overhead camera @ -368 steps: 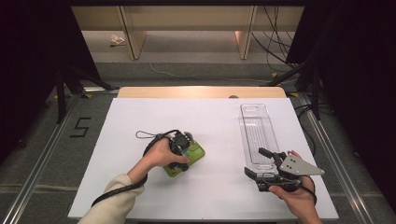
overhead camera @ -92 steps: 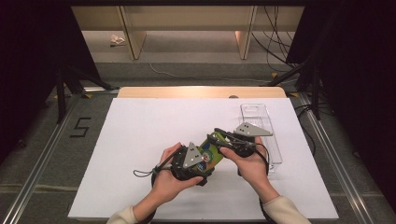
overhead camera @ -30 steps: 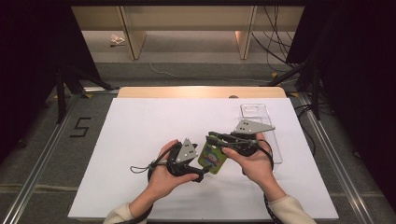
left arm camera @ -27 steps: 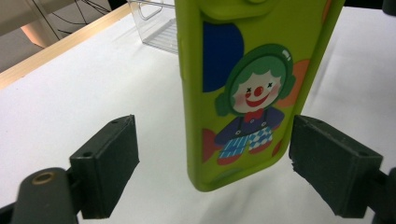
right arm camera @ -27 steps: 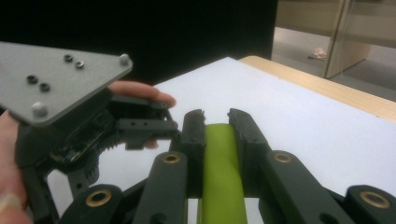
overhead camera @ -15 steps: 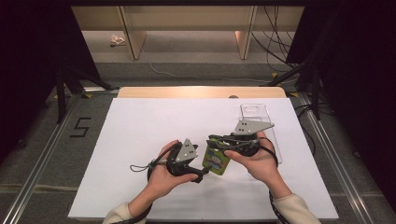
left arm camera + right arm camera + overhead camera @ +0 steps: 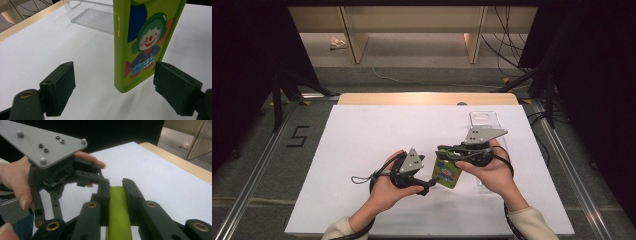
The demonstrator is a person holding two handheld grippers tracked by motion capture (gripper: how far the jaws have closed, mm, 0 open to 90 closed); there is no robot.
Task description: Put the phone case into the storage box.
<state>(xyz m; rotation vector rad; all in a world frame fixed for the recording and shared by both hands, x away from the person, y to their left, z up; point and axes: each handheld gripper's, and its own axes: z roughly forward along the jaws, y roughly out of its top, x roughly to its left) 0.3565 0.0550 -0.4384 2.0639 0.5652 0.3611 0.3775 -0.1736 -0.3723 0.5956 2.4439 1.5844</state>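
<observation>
Clear tray sat behind on the white table, right gripper clamped the green clown case, left gripper gaped around its bottom end

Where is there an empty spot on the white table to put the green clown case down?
The white table is bare along its whole left side, from the left gripper out to the left edge, and across the far strip below the wooden edge. The right side is crowded: the right gripper holds the green clown case beside the clear tray.
</observation>
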